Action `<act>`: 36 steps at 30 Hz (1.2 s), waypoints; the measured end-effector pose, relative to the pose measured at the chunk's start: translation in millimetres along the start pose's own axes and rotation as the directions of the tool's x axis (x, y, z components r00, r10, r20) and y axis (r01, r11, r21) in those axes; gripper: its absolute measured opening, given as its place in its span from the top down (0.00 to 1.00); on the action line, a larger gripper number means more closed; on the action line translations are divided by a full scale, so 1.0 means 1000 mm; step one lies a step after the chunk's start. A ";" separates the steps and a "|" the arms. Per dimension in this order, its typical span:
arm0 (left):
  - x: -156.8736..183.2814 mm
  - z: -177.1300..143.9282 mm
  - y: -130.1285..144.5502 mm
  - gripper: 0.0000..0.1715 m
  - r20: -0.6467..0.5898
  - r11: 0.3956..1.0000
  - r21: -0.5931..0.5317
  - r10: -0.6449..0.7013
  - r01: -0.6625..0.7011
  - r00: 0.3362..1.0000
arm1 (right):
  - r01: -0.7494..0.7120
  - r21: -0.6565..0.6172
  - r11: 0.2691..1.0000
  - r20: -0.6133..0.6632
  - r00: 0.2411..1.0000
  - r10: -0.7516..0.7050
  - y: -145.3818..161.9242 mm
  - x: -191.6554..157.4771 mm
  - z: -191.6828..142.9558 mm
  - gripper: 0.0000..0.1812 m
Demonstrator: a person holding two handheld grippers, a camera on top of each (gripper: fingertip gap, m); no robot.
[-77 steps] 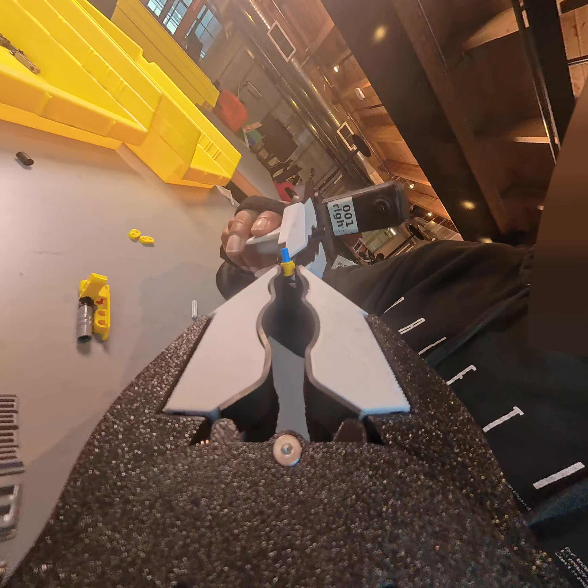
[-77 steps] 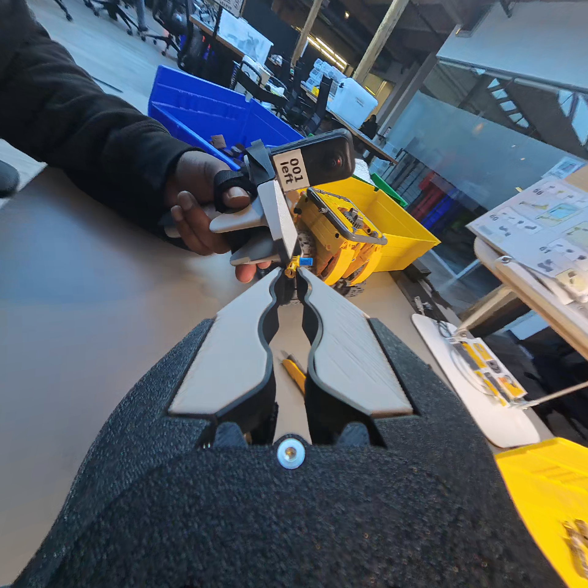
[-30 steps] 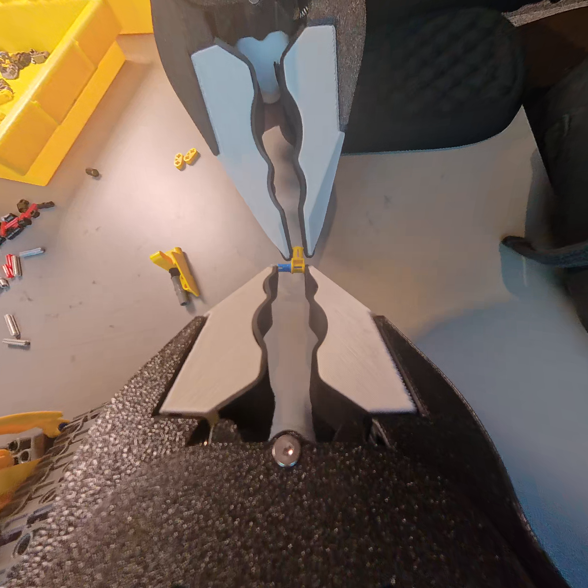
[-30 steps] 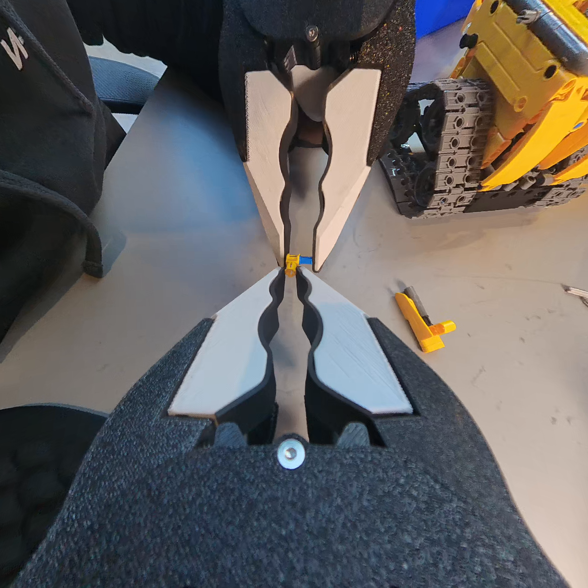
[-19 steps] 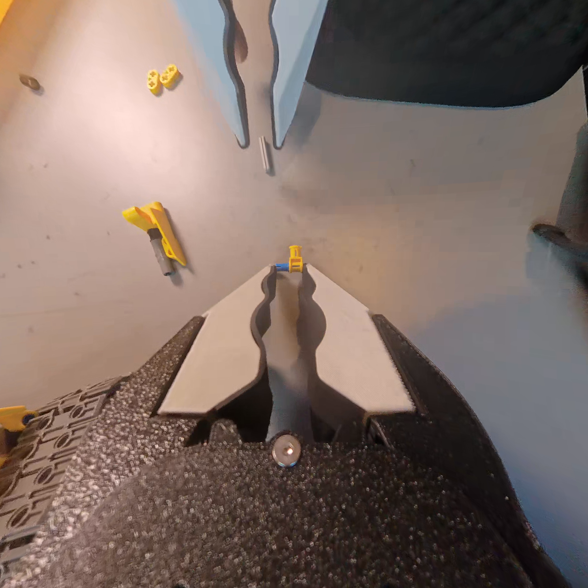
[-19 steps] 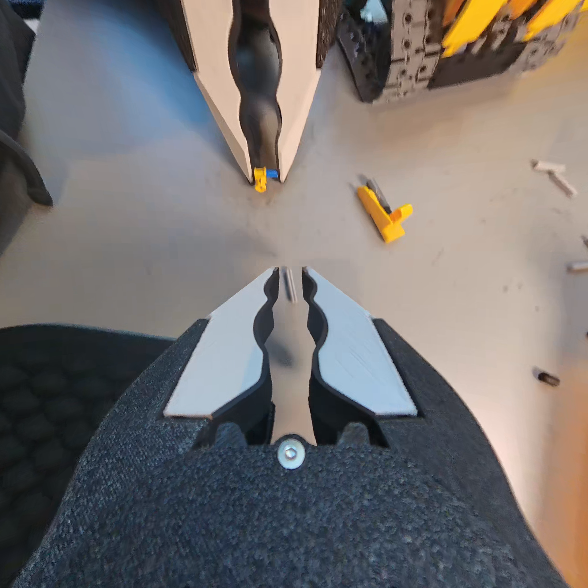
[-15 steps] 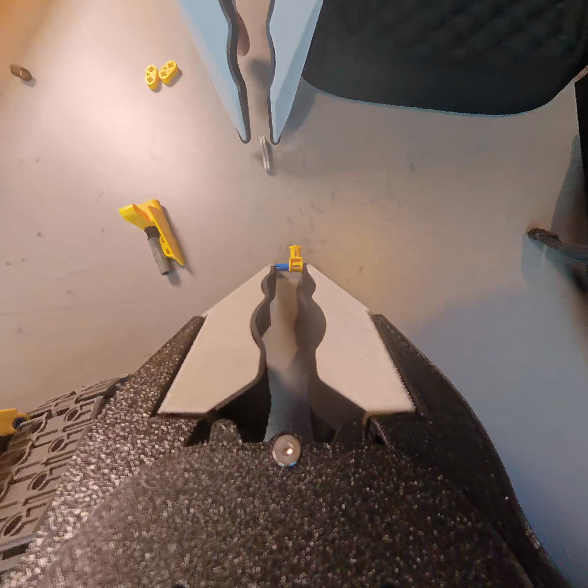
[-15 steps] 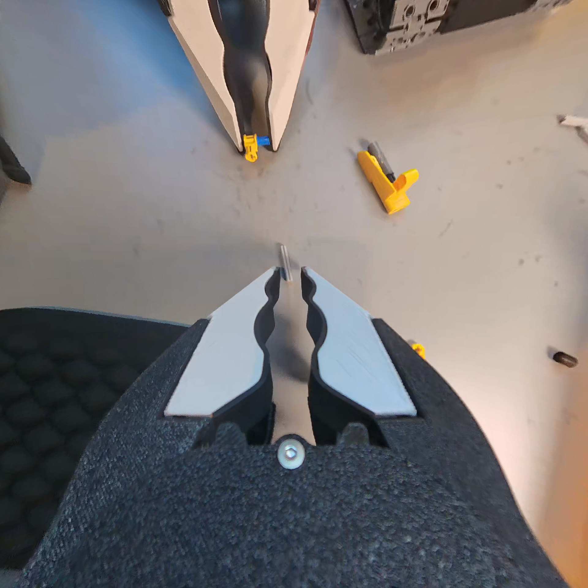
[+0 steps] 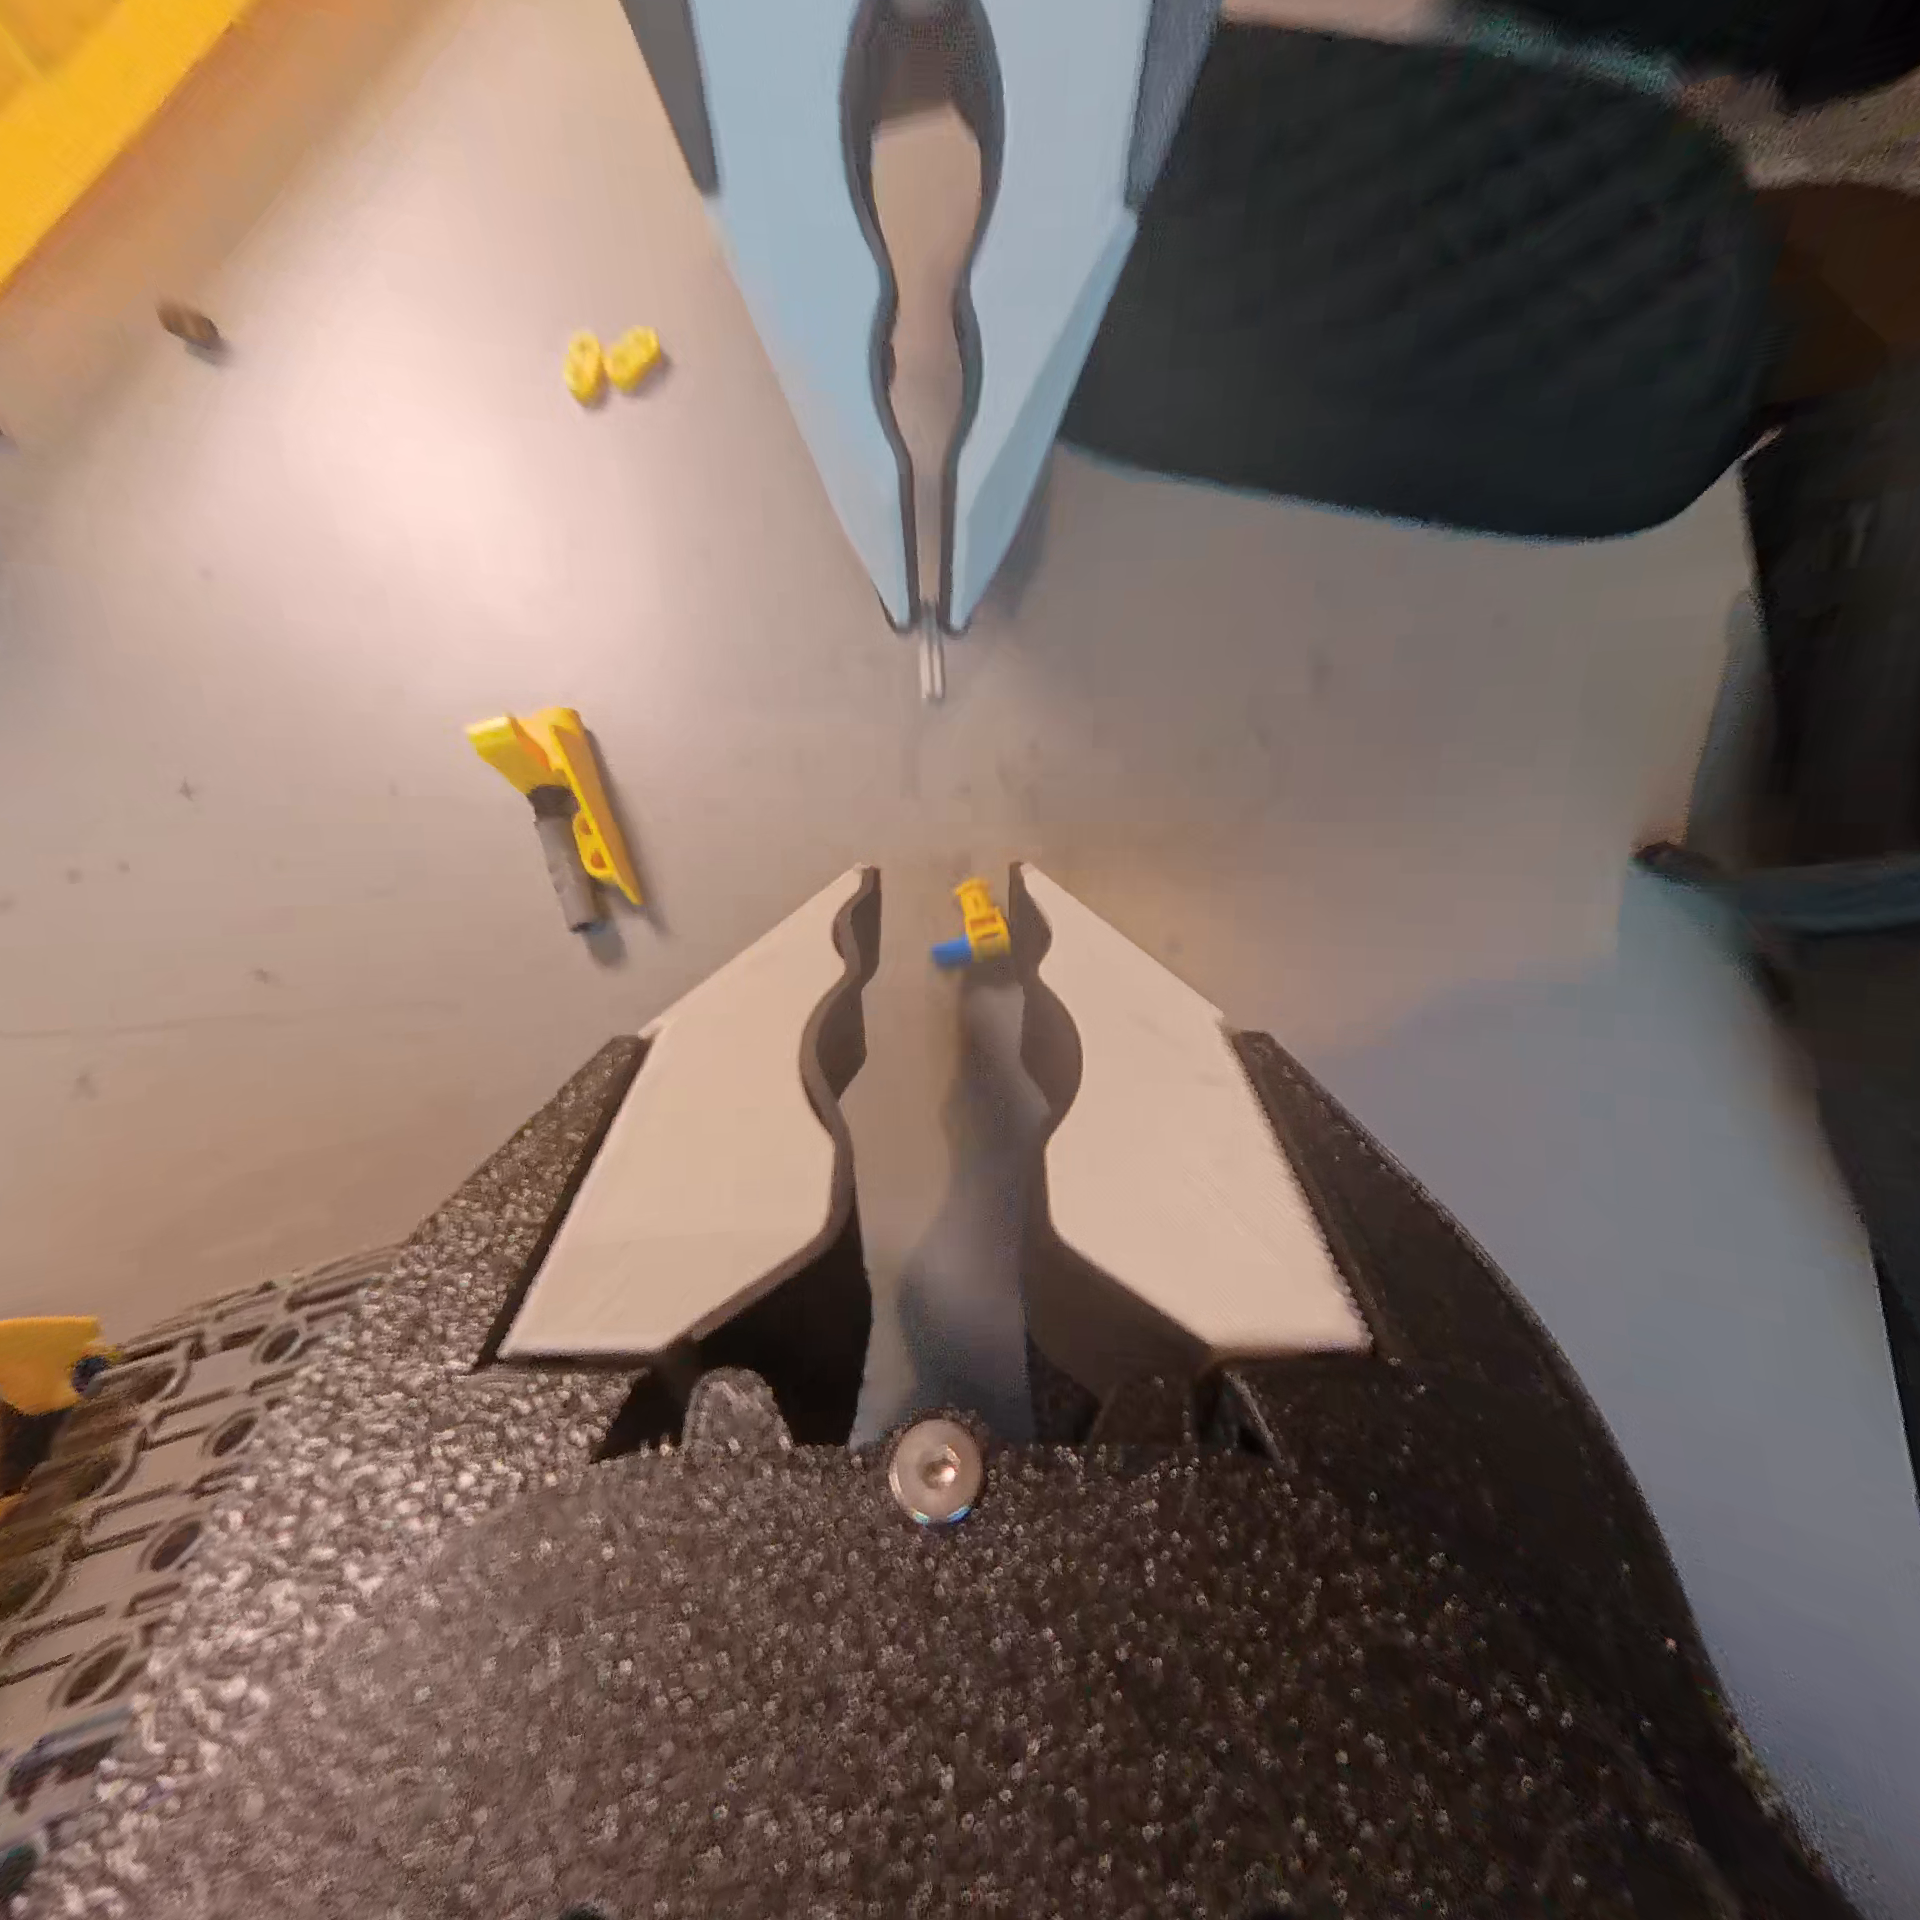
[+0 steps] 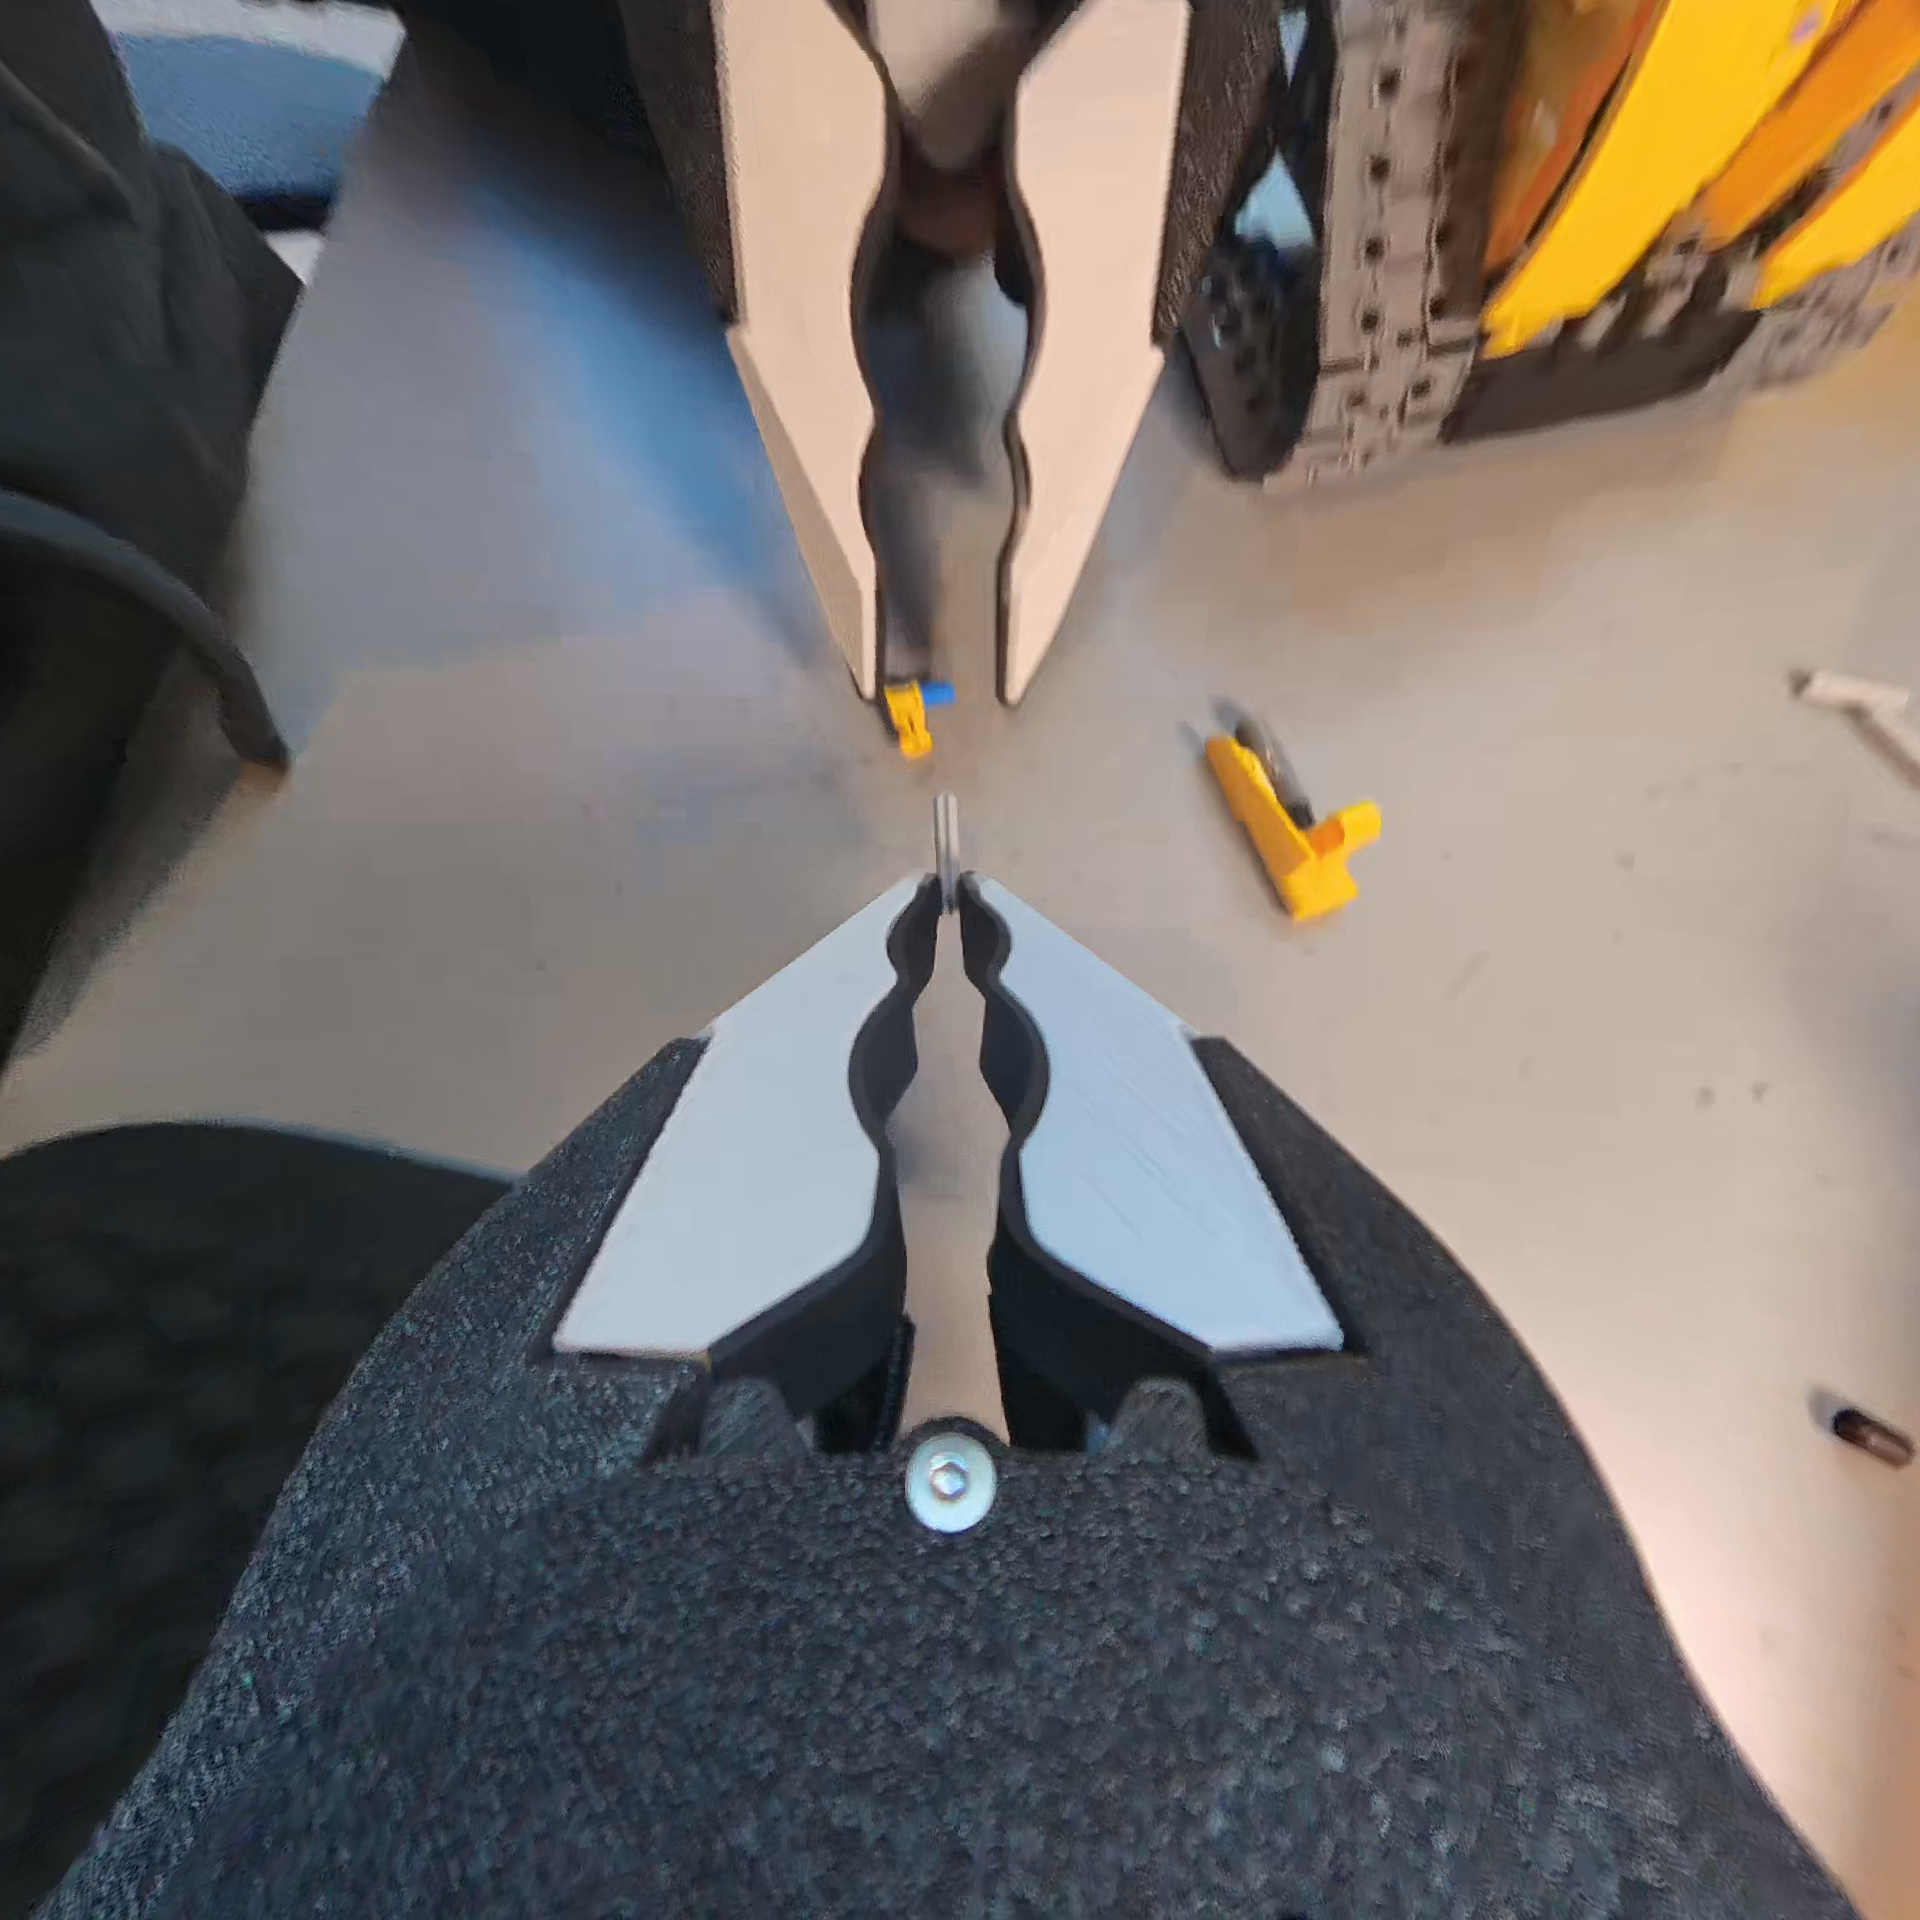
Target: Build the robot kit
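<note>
One grey pin (image 10: 945, 847) pinched in R gripper (image 10: 943, 883).

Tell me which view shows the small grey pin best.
The right wrist view: the grey pin sticks out sharply from the shut right tongs. The left wrist view shows it farther off and blurred.

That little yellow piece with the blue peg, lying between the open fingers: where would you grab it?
Probably the yellow connector body, not its blue pin. It lies flat on the table inside the open left gripper, its long yellow body pointing forward along the fingers. Coming down from above and closing across its flat sides looks best; the pin juts sideways and looks short.
</note>
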State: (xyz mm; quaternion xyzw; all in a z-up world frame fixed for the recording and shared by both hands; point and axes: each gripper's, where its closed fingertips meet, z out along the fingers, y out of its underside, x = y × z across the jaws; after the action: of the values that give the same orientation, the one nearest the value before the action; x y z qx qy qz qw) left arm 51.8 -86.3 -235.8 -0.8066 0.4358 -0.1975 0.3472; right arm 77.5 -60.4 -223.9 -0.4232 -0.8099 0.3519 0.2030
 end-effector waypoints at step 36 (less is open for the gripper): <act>0.010 -0.066 -0.083 0.98 0.088 0.824 0.558 0.059 -0.099 0.994 | 0.044 0.551 0.833 -0.060 0.998 -0.013 -0.095 -0.008 -0.039 0.98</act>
State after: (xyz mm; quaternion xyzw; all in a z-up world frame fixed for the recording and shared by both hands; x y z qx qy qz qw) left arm 63.0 -89.3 -129.8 -0.6564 0.3798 -0.2753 0.5909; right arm 54.9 -88.8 -128.1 -0.3439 -0.6745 0.5560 0.3430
